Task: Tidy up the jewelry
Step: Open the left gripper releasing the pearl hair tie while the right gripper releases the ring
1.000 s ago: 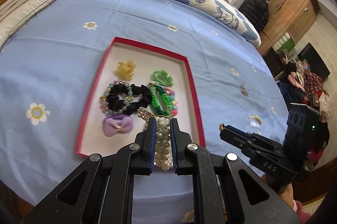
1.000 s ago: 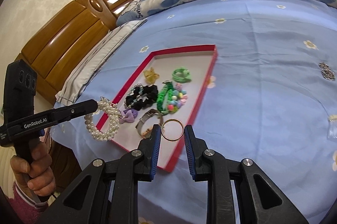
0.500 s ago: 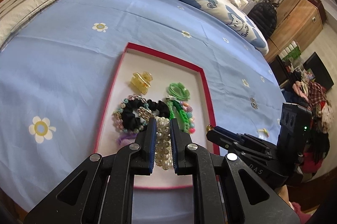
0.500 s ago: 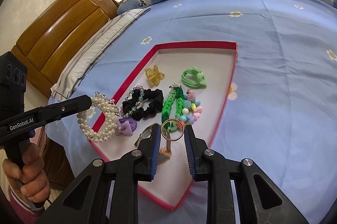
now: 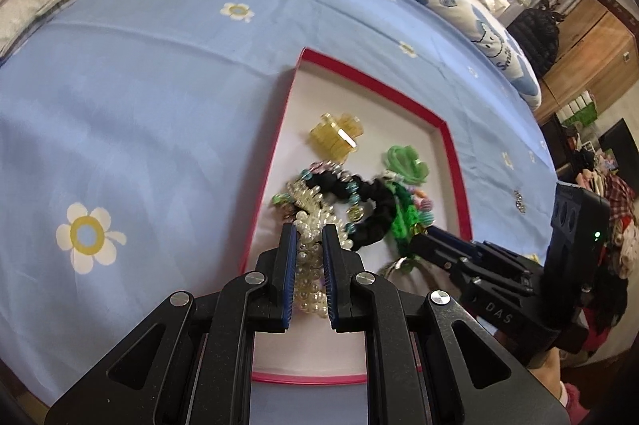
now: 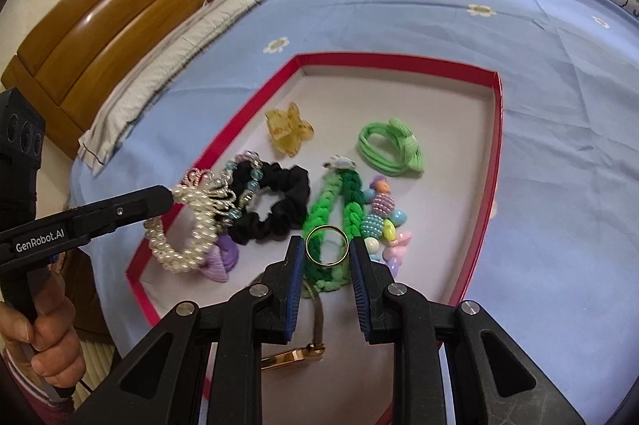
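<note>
My left gripper [image 5: 309, 239] is shut on a white pearl bracelet [image 5: 309, 265], which hangs over the near left part of the red-rimmed tray [image 5: 371, 85]. In the right wrist view the same pearl bracelet [image 6: 187, 229] dangles from the left gripper [image 6: 169, 195] above a purple bow [image 6: 219, 261]. A thin gold ring [image 6: 326, 246] is pinched between the pads of my right gripper [image 6: 325, 251], which hovers over a green braided band [image 6: 331, 209]. The right gripper [image 5: 423, 239] reaches in from the right in the left wrist view.
In the tray [image 6: 497, 129] lie a yellow claw clip [image 6: 288, 129], a black scrunchie [image 6: 275, 205], a green hair tie [image 6: 393, 147], a pastel bead bracelet [image 6: 385, 221] and a metal watch band [image 6: 315, 309]. Blue flowered bedsheet [image 5: 139, 113] surrounds the tray. A wooden headboard [image 6: 112, 21] stands at the left.
Both grippers have come forward and down over the tray, which now looms larger. The pearl bracelet and the gold ring stay gripped.
</note>
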`<state>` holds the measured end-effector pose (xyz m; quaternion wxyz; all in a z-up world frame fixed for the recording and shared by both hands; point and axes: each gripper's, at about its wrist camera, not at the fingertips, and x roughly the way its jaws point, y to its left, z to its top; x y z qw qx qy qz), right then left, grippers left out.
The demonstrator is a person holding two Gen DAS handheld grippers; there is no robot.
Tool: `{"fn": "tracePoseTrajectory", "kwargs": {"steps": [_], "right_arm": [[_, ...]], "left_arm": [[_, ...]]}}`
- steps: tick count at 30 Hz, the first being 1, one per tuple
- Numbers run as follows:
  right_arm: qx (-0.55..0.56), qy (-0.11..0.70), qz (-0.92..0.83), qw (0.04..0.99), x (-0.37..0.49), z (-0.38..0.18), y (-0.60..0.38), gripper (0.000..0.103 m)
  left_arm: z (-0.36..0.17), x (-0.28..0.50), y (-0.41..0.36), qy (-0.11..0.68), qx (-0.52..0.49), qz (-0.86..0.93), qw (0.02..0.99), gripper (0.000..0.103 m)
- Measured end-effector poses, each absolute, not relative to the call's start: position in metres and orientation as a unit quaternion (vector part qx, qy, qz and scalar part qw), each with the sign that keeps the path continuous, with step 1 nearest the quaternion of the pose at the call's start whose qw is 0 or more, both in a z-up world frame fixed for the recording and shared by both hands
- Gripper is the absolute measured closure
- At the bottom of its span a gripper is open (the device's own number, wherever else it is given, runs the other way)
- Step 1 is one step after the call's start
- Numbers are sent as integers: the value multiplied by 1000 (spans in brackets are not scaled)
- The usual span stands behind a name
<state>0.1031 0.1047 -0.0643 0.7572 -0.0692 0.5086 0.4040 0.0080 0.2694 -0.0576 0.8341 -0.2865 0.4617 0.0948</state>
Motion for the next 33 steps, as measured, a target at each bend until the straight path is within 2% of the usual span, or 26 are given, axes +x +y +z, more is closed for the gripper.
{"fn": "tracePoseTrajectory", "kwargs": {"steps": [12,23,28,31,33], "right_arm": [[-61,520,403,751,108,-67,105,76],[-59,519,402,752,107,-68,104,76],[-59,519,402,752,107,-68,104,76],[-58,519,401,752,107,-67,104,76],[-57,519,401,753,107,-67,103,76]], "left_arm": [[-66,6,270,478,-285,106,824,91],[-64,3,269,480,-277,115,825,83],[-62,3,269,479,-276,114,826,82],[-59,3,267,476,-273,114,828,75],[-58,3,266,476,-269,116,829,75]]}}
